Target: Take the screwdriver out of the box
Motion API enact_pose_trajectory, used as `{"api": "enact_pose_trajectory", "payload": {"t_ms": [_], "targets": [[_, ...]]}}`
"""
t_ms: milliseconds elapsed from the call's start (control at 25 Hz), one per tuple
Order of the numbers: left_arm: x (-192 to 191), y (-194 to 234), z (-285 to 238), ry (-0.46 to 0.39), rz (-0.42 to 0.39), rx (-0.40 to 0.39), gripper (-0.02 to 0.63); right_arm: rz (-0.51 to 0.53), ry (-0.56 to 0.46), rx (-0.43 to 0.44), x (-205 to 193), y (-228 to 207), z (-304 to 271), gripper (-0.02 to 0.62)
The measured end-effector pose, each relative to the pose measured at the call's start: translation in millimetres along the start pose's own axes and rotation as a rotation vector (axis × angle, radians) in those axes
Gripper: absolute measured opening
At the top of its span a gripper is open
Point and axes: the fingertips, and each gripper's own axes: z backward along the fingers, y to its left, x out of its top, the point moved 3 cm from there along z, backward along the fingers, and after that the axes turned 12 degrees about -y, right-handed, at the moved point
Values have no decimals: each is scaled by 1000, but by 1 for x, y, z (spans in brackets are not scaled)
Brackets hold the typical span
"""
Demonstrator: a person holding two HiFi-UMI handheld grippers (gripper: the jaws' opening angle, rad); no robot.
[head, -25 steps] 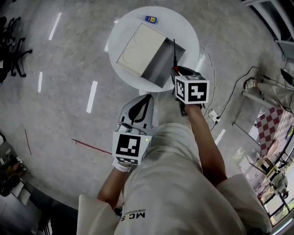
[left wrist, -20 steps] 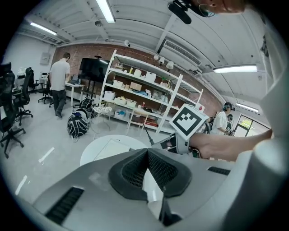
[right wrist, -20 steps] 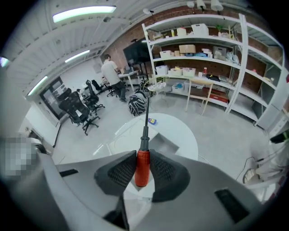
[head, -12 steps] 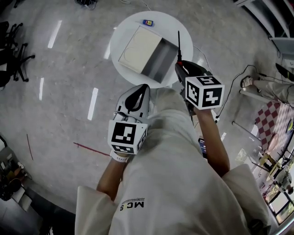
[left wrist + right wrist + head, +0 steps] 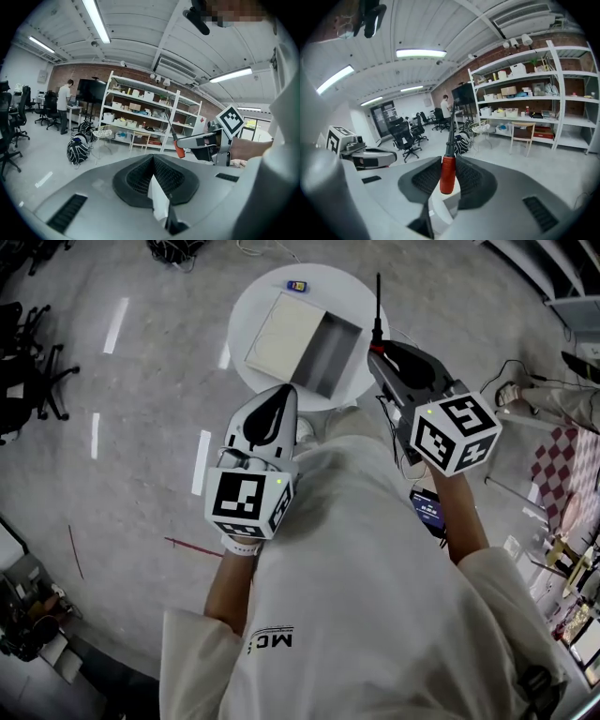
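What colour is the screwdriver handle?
The screwdriver handle is red; the right gripper view shows it best.

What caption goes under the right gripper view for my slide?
Right gripper shut on a red-handled screwdriver, its shaft pointing straight ahead.

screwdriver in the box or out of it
Out. The right gripper is shut on the red handle of the screwdriver, held up in the air; in the head view its shaft lies beside the open box, not inside.

White short-sleeved shirt (image 5: pixel 356 606), grey left gripper (image 5: pixel 281 397), grey right gripper (image 5: pixel 382 351), black-and-white marker cubes (image 5: pixel 246 504)
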Motion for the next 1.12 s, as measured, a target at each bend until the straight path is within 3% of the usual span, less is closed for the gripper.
{"api": "enact_pose_trajectory", "payload": {"t_ms": [240,480,1120], "targets": [[19,-5,5,-44,-24,-16,6,69,-92,51,19,3,33,151],[27,-12,5,-62,-37,-23,6,85,-166,77,14,5,65,151],[20,-28,-8,-39,-33,-55,6,152,-151,155,4,25,65,152]]}}
